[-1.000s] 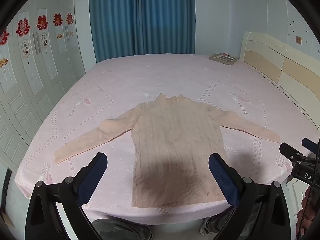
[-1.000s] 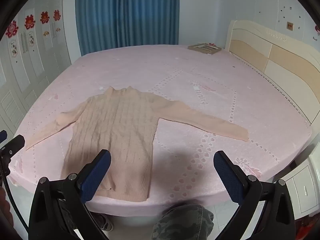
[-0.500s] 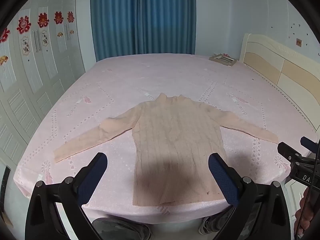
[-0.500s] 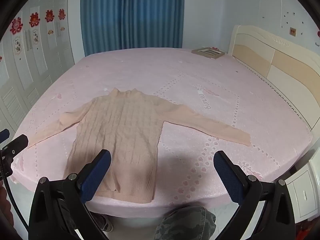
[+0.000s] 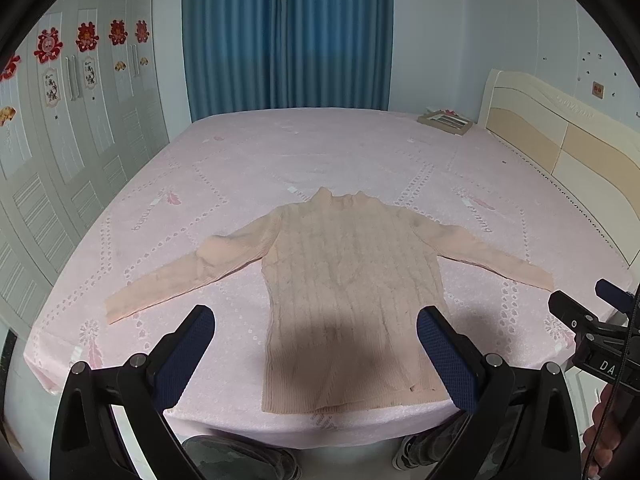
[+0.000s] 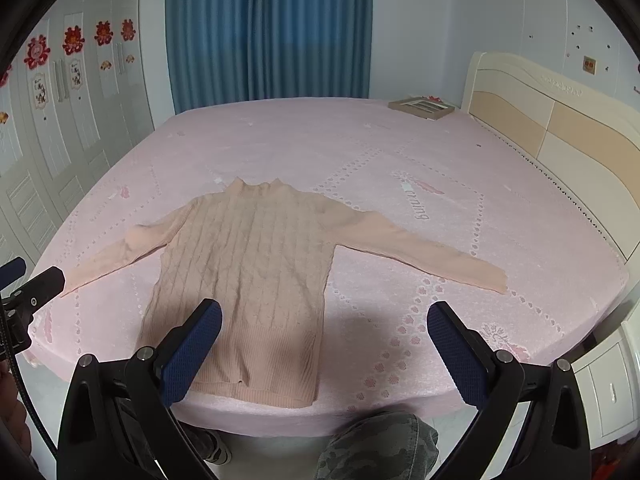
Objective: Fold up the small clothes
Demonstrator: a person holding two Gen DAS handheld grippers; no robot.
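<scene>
Peach knit sweater lay flat, unmoved since a second earlier; both views had edged slightly closer. Left gripper and right gripper gaped wide, holding nothing. Folding was unstarted; right sleeve lay toward 3 o'clock.

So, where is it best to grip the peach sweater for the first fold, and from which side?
Probably at a cuff. The sweater lies flat with both sleeves spread, so the right gripper, open, could pinch the right cuff from its outer end, where the edge lies free on the bed.

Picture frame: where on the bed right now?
The picture frame lies flat at the bed's far right corner, beside the headboard, well beyond the sweater.
</scene>
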